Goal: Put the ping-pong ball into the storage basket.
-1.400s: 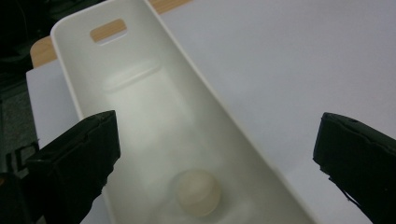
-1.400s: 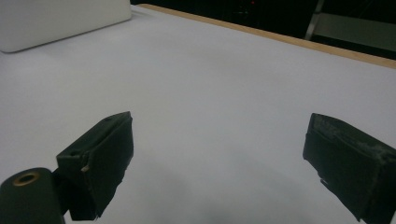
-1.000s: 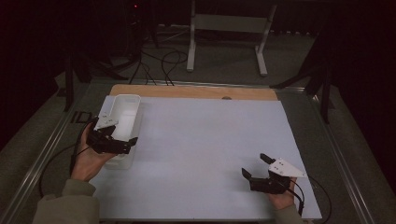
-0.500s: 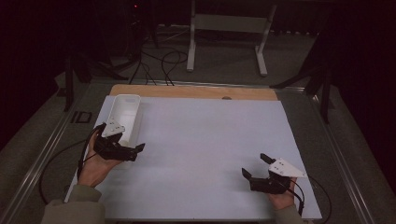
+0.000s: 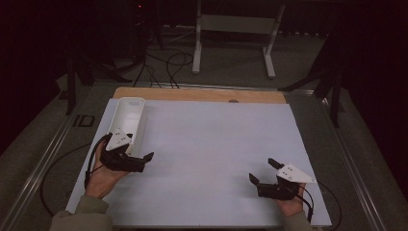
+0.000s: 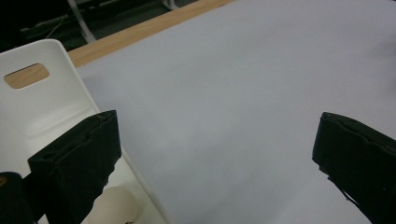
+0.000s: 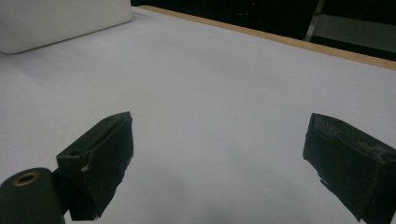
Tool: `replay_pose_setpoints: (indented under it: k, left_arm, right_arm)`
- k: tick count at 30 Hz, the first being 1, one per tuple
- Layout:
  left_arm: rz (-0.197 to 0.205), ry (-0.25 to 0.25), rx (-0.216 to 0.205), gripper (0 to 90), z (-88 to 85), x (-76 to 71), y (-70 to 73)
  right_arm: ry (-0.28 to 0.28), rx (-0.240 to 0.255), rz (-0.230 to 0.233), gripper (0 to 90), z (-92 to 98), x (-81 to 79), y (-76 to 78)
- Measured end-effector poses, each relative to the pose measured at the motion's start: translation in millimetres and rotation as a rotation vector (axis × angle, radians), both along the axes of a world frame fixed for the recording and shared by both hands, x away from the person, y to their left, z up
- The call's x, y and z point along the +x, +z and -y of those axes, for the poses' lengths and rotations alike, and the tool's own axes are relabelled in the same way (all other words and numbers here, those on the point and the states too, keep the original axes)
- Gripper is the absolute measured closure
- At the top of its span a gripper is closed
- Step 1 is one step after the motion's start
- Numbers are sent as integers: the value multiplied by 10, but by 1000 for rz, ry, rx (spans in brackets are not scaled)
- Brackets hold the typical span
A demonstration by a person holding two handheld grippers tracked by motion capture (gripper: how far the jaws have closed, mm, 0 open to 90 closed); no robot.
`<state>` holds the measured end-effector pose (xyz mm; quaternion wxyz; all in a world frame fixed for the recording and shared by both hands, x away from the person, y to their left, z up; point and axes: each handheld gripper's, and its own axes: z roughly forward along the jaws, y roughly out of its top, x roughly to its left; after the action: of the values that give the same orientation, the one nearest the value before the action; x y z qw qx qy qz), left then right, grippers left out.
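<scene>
A white plastic bin (image 5: pixel 129 119) stands at the far left of the white table sheet (image 5: pixel 211 144). My left gripper (image 5: pixel 147 160) hovers at the bin's near end, open, with nothing between its jaws. In the left gripper view (image 6: pixel 215 126) the jaws straddle bare sheet, and the bin (image 6: pixel 42 100) with its handle slot lies at the left. A pale rounded thing (image 6: pixel 114 206) rests inside the bin, by the left jaw. My right gripper (image 5: pixel 262 171) sits near the front right of the sheet, open and empty; in the right gripper view (image 7: pixel 218 126) it looks across the sheet toward the bin (image 7: pixel 60 18).
A wooden table edge (image 5: pixel 202 94) runs along the far side beyond the sheet. Behind it are a metal stand (image 5: pixel 233 29) and cables (image 5: pixel 163 65) on the dark floor. A cable (image 5: pixel 89 163) trails from the left gripper.
The left gripper has drawn back from over the bin toward the near side and slightly right, uncovering the bin. The right gripper has stayed put.
</scene>
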<state>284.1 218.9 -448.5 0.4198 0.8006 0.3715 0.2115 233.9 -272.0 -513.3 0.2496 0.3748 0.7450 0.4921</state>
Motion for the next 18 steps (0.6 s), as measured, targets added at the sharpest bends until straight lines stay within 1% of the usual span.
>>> replay_pose_setpoints:
  k: [7, 9, 13, 16, 18]
  left_arm:
    - [15, -21, -9, 22, 35, -59, -35]
    - [18, -21, -22, 21, 26, -81, -75]
    - [19, -25, -32, 21, 23, -99, -103]
    - [28, -28, -38, 20, 30, -125, -125]
    - [44, -26, -41, 21, 32, -156, -140]
  right_arm:
    - [-1, 0, 0, 83, 3, -4, 4]
    - [-3, 2, -2, 83, 0, -6, 5]
    - [-2, 1, -1, 83, 0, -6, 4]
    - [-2, 3, 1, 83, 1, -7, 4]
    - [0, 4, 3, 83, -4, -5, 4]
